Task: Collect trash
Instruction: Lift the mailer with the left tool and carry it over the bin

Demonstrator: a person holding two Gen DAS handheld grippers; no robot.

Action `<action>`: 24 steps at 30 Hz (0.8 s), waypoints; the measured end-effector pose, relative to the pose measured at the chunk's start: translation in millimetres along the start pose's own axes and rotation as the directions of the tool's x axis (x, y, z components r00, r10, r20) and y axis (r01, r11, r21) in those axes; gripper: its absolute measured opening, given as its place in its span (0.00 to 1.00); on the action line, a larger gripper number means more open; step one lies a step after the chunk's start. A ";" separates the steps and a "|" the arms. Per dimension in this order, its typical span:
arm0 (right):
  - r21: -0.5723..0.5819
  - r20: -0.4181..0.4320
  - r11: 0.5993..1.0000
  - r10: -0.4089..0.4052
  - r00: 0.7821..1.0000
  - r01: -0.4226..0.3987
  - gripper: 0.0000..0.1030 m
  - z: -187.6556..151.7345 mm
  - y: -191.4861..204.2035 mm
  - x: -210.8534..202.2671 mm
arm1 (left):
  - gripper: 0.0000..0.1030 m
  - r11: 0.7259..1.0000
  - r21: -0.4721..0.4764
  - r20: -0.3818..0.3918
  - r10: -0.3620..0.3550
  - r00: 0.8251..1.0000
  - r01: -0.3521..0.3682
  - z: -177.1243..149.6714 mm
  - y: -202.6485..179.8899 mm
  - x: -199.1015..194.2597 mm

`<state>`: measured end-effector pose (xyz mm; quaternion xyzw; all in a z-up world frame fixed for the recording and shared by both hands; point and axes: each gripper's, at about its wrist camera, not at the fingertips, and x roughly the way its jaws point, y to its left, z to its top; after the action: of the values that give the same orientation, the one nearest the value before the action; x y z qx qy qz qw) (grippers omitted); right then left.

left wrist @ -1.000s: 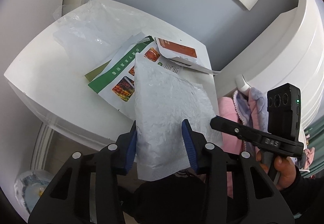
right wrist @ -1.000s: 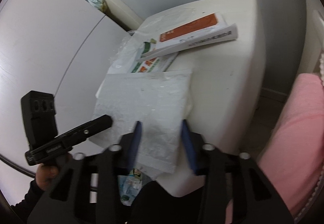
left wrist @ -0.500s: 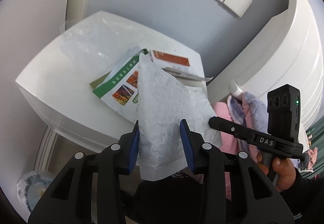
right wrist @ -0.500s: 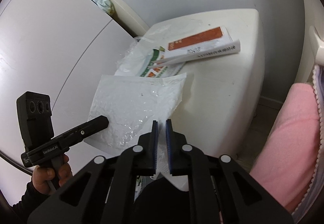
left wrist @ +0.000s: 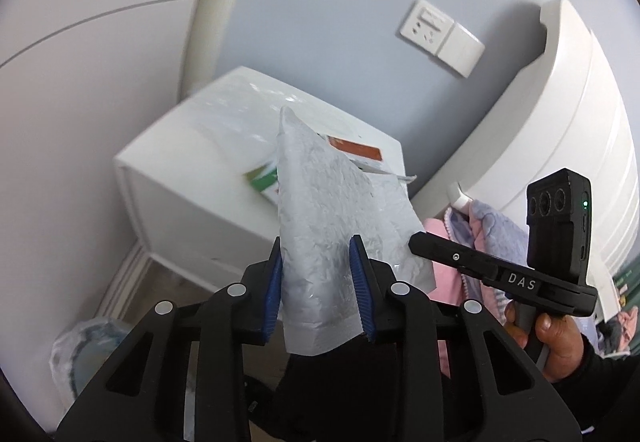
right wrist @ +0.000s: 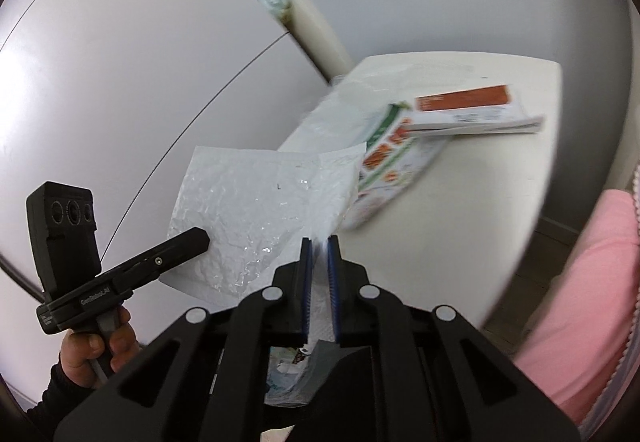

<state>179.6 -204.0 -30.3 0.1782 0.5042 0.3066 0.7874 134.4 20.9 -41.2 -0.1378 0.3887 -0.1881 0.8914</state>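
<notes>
A white bubble mailer [left wrist: 328, 226] is lifted off the white cabinet [left wrist: 180, 198]. My right gripper [right wrist: 319, 246] is shut on the mailer's [right wrist: 264, 202] edge and holds it in the air. My left gripper [left wrist: 316, 254] is open, its blue pads on either side of the mailer without clamping it. On the cabinet top [right wrist: 480, 194] lie a green and orange printed packet [right wrist: 384, 162], a white box with an orange label [right wrist: 468, 110] and crumpled clear plastic [left wrist: 248, 122].
A bin lined with a plastic bag [left wrist: 80, 346] stands on the floor left of the cabinet; its contents show below the right gripper [right wrist: 288, 374]. Pink clothing [right wrist: 592, 282] hangs to the right. A wall socket [left wrist: 428, 26] is above the cabinet.
The right gripper shut on the mailer's edge and lifted it off the cabinet. Both grippers pulled up and back from the cabinet. The left gripper stayed open around the mailer.
</notes>
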 end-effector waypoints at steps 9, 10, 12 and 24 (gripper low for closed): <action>-0.132 -0.086 0.988 0.074 0.994 -0.085 0.10 -13.8 77.6 46.2 | 0.28 0.992 -0.094 0.086 0.096 0.992 -0.088 -29.6 53.9 -74.4; -0.140 -0.096 0.986 0.080 0.992 -0.093 0.10 -16.1 82.0 50.4 | 0.28 0.989 -0.109 0.093 0.113 0.989 -0.103 -34.6 61.6 -81.7; -0.159 -0.132 0.981 0.093 0.987 -0.113 0.10 -21.9 94.4 65.3 | 0.28 0.984 -0.130 0.098 0.138 0.986 -0.125 -43.6 74.0 -91.4; -0.233 -0.350 0.959 0.072 0.934 -0.162 0.10 -72.3 136.1 169.1 | 0.28 0.924 -0.274 0.015 0.281 0.960 -0.267 -109.3 146.4 -109.7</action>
<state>124.3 7.8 -96.7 0.0489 0.5758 0.4423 0.6859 17.6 189.1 -100.4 -0.2072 0.4018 -0.0033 0.8920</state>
